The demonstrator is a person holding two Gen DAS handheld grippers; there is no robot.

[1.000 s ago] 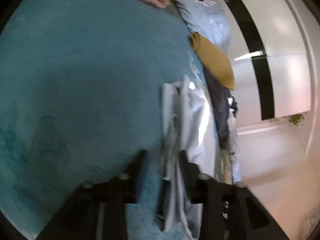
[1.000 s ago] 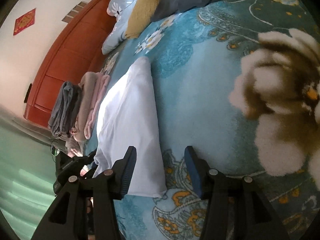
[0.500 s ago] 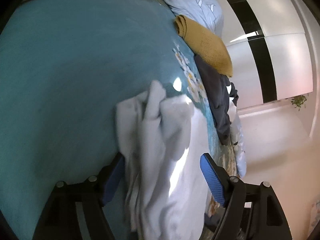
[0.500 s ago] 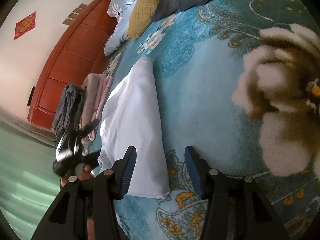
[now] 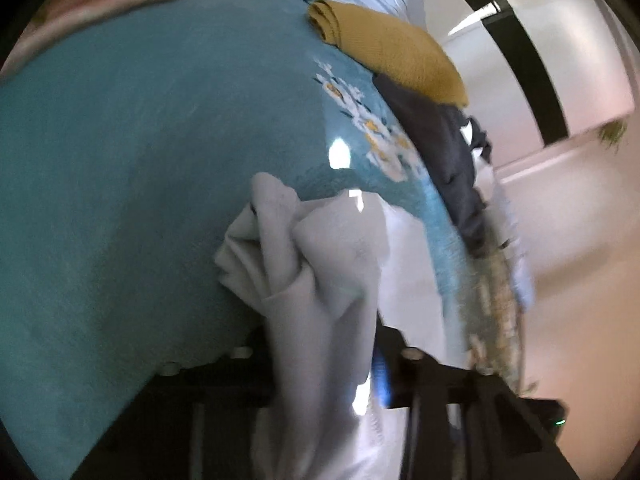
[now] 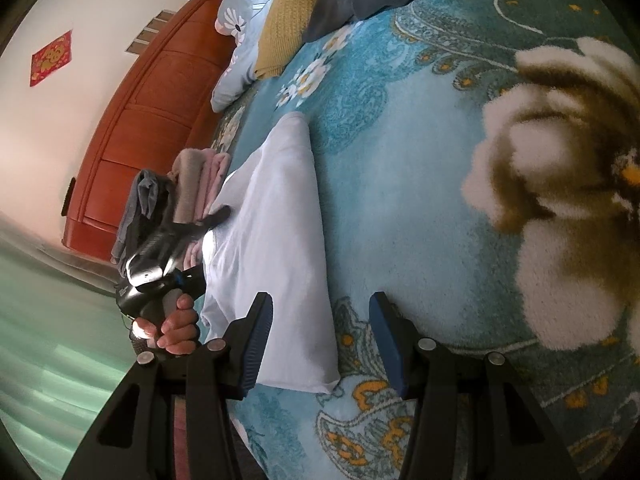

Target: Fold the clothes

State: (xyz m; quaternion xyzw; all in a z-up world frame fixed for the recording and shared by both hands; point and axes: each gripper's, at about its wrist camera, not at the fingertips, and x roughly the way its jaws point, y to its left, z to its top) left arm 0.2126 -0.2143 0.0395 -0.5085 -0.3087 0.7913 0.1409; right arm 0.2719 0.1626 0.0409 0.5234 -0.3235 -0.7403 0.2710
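Your left gripper (image 5: pixel 324 364) has its jaws closed on a bunched fold of the white garment (image 5: pixel 316 264), which rises crumpled above the teal bedspread (image 5: pixel 120 160). From the right wrist view, your left hand (image 6: pixel 176 330) wraps the handle at the garment's left edge. Your right gripper (image 6: pixel 320 340) hovers low with jaws open and empty, straddling the garment's near corner. The garment lies lengthwise on the bed, just right of a stack of folded clothes (image 6: pixel 192 184).
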